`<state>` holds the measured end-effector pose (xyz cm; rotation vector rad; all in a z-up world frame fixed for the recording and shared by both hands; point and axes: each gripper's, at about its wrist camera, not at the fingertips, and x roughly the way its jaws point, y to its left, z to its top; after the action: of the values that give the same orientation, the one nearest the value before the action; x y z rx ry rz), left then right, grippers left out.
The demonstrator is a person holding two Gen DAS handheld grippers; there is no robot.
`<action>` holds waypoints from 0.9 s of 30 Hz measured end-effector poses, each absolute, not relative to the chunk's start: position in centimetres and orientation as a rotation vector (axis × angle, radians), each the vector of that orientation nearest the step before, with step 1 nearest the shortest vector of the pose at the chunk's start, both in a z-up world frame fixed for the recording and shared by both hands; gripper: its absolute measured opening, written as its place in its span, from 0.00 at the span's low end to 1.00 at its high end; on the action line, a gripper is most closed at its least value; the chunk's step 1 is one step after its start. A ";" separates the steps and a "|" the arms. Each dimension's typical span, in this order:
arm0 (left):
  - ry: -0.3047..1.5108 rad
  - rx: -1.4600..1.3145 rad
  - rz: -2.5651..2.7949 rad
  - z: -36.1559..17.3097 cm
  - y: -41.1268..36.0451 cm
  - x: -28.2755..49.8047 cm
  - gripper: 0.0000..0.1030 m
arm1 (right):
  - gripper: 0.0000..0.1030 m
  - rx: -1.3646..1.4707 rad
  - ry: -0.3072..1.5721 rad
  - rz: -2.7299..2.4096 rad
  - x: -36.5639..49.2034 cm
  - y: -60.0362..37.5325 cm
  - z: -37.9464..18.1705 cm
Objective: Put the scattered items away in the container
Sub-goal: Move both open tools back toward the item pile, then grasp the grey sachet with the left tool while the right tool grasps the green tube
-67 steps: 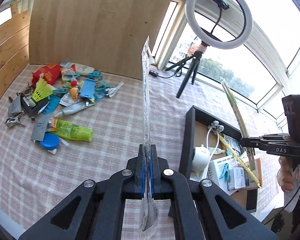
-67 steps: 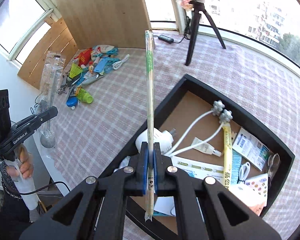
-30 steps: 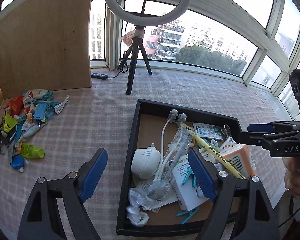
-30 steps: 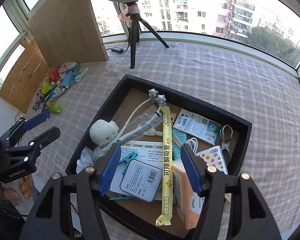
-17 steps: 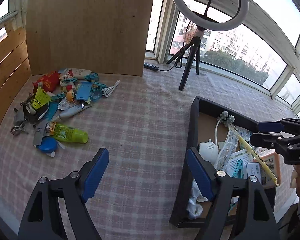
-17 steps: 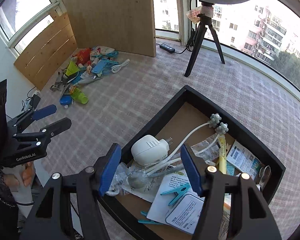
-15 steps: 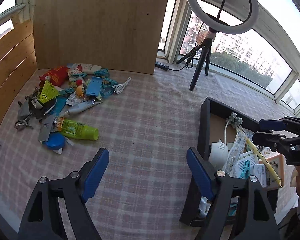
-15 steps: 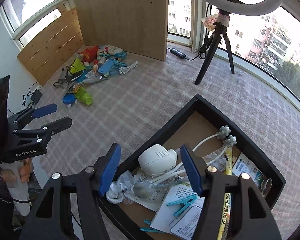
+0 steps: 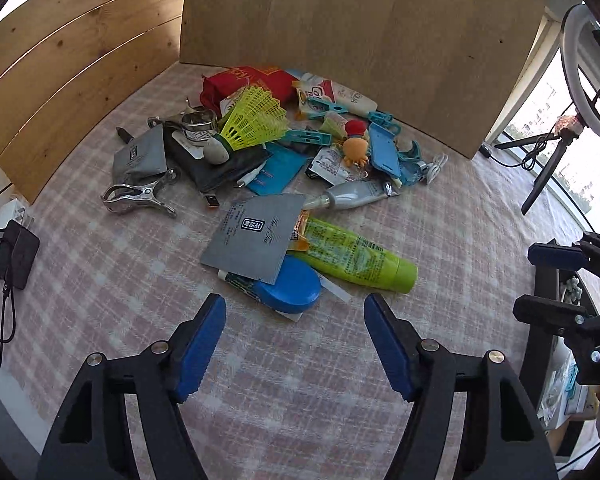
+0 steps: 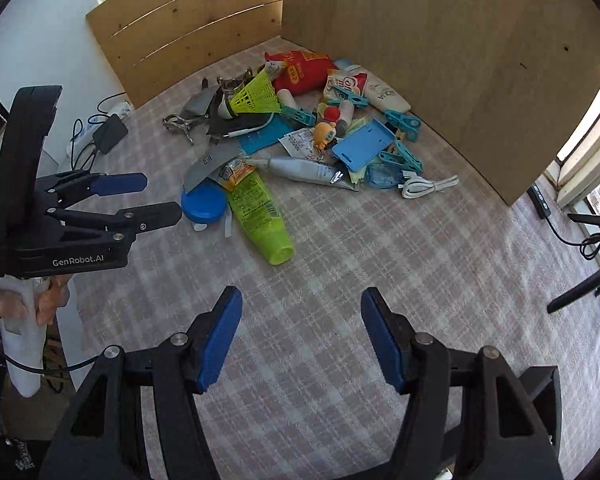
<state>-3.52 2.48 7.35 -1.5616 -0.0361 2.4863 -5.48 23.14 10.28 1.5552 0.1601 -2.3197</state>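
Observation:
A pile of scattered items lies on the checked cloth. It includes a green tube (image 9: 356, 256), a blue round case (image 9: 290, 286), a grey packet (image 9: 256, 236), a yellow shuttlecock (image 9: 254, 120), a metal clip (image 9: 138, 198) and a blue phone case (image 10: 364, 144). My left gripper (image 9: 294, 320) is open and empty, just short of the blue case. It also shows in the right wrist view (image 10: 148, 196). My right gripper (image 10: 300, 316) is open and empty, short of the green tube (image 10: 260, 216). The black container (image 9: 548, 320) shows only at the right edge.
Wooden boards (image 9: 340, 20) wall the pile at the back and left. A power strip with a black adapter (image 9: 14, 250) lies at the left table edge. A ring light on a tripod (image 9: 560, 128) stands at the far right.
Both grippers dropped their long packets into the container and opened. They have since swung left from the container and closed in on the pile.

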 end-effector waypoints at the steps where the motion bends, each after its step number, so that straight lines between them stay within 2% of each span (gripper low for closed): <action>1: -0.019 -1.566 2.482 7.1 2.4 -3.9 0.67 | 0.59 1.560 0.186 -2.298 -6.2 22.2 9.8; 5: 0.050 -1.593 2.450 6.0 2.0 -5.5 0.67 | 0.59 1.574 0.288 -2.232 -8.5 19.0 7.8; 10: 0.044 -1.605 2.406 5.1 1.8 -7.1 0.67 | 0.59 1.599 0.371 -2.183 -10.5 16.9 5.7; 20: 0.073 -1.642 2.366 3.6 1.9 -9.1 0.67 | 0.59 1.625 0.325 -2.107 -13.1 16.7 3.7; 24: 0.072 -1.657 2.355 3.1 1.4 -9.4 0.62 | 0.59 1.638 0.377 -2.092 -13.3 16.3 2.9; 27: 0.061 -1.647 2.361 3.2 0.8 -9.5 0.58 | 0.59 1.670 0.346 -2.060 -13.5 16.7 2.4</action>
<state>-9.51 0.83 3.23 -1.6474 0.0614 2.3614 -13.47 16.67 2.44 1.6697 0.3455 -2.0597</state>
